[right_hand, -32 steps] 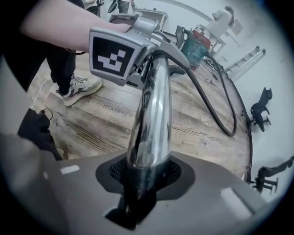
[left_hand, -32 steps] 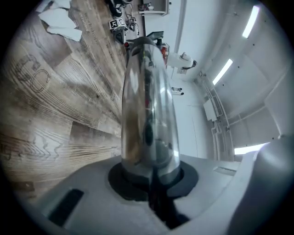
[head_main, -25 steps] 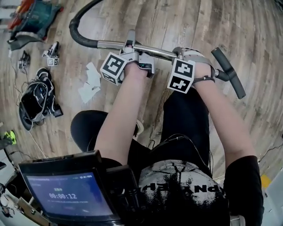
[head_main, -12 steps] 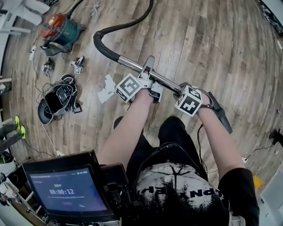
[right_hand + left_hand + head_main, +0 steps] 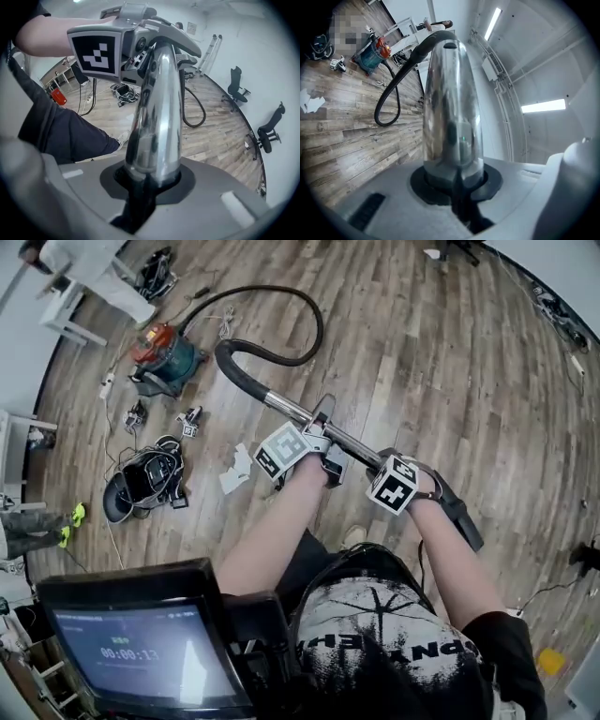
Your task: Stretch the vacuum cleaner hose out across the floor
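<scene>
The left gripper is clamped on the shiny metal tube of the vacuum cleaner. The right gripper, whose jaws have just been closing, grips the same tube nearer its black end. The tube is held above the wooden floor. From its far end the black hose curves in a loop to the cleaner, which sits on the boards.

place: lab-like workroom | cues: office chairs, ceiling strip lights, wood-plank floor

Black T-shirt, white print, dark trousers, 2 black-and-white marker cubes
</scene>
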Motion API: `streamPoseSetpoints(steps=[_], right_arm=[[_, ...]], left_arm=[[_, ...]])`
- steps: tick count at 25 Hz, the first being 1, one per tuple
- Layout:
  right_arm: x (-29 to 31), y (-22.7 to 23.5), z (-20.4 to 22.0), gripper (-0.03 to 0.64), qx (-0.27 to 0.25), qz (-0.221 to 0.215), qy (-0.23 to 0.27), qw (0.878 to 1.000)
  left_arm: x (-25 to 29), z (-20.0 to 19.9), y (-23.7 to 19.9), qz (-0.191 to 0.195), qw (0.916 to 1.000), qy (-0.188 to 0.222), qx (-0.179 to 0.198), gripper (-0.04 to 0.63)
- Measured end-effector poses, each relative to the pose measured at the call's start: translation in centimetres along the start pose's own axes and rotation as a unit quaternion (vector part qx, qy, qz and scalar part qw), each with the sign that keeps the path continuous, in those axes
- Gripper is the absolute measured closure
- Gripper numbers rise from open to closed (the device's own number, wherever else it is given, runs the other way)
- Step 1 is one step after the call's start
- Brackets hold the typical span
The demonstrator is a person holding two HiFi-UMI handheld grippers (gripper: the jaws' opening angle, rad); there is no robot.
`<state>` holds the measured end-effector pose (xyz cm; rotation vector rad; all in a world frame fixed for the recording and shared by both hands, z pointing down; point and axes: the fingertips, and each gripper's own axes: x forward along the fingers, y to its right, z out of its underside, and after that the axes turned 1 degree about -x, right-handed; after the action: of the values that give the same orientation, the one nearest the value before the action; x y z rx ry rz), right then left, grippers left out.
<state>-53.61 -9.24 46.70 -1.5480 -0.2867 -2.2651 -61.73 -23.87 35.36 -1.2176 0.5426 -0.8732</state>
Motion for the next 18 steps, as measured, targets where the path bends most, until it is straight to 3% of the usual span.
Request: streamPoseSetpoints(steps=[5,18], right_arm=[[-1.5,-1.4,0.1,0.534,0.009,-0.005,0.015,1.0],[-2.5,5.8,2.4,0.534,0.09,0.044,-0.008,0.995]], left_arm=[[-1.0,1.1,1.6,-0.006,0.9997,-0.018,0.014,0.546],[8.5,3.1,3.3,0.039,0.9933,-0.109,0.01,0.545]])
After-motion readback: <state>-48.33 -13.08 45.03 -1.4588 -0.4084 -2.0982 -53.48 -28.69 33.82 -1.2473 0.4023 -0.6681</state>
